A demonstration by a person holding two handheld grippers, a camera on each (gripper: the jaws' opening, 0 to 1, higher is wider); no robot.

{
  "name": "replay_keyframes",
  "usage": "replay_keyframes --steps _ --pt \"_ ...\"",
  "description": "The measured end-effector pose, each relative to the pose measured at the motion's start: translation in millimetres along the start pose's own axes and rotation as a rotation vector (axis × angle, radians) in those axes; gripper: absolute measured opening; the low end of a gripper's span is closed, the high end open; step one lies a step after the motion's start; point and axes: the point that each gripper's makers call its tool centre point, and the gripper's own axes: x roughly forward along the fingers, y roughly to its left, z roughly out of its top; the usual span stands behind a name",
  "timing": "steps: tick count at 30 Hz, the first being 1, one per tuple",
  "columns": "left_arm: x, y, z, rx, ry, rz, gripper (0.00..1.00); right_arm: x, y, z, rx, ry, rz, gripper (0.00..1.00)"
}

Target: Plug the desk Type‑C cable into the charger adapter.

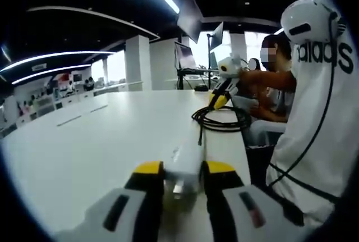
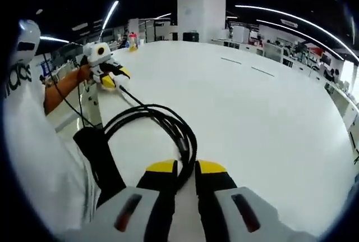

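Holding the white charger adapter [image 1: 188, 160] between the yellow-tipped jaws of my left gripper [image 1: 182, 183], I have it just above the white bench [image 1: 101, 141], the jaws closed against its two sides and its metal end facing back toward the camera. A black lead runs from the adapter's far end to the coil of black Type-C cable [image 1: 221, 119] lying farther along the bench near its right edge. Beyond that coil, in the left gripper view, my right gripper [image 1: 220, 100] shows small, with its yellow tips down at the cable. In the right gripper view, my right gripper [image 2: 185, 176] has its jaws drawn nearly together around a strand of the black cable [image 2: 168, 127], which loops in a loose coil just ahead of the tips on the bench [image 2: 252, 113]. From the coil a single strand leads away to my left gripper [image 2: 112, 76], seen far off near the bench's left edge. My white shirt [image 2: 33, 158] fills the left side of that view, and a black strap hangs beside it.
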Motion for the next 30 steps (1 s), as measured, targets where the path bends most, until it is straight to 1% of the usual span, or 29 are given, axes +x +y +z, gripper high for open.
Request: replay_keyframes --steps 8,9,13,15,23,27,30 --pt "1.0 0.3 -2.0 -0.003 -0.003 -0.002 0.27 1.0 -4.7 -3.5 0.053 0.076 -0.031 0.08" --pt "1.1 0.2 -2.1 -0.003 -0.002 -0.002 0.27 1.2 -4.7 -3.6 0.048 0.088 -0.039 0.08" --pt "1.4 0.0 -2.1 -0.006 -0.002 0.000 0.27 1.1 -4.1 -4.5 -0.047 0.163 -0.083 0.07" --pt "1.5 0.2 -2.4 -0.009 -0.005 0.005 0.26 2.3 -1.0 -2.4 -0.064 0.178 -0.097 0.06" --pt "1.3 0.4 -2.6 -0.023 -0.011 0.041 0.26 1.4 -2.8 -2.0 -0.117 0.189 -0.138 0.04" --pt "1.8 1.2 -2.3 -0.029 -0.011 0.048 0.26 1.4 -6.0 -0.3 -0.142 0.191 -0.141 0.04" --pt "2.2 3.5 -2.1 -0.036 -0.011 0.057 0.26 2.0 -7.8 2.5 -0.152 0.176 -0.146 0.04"
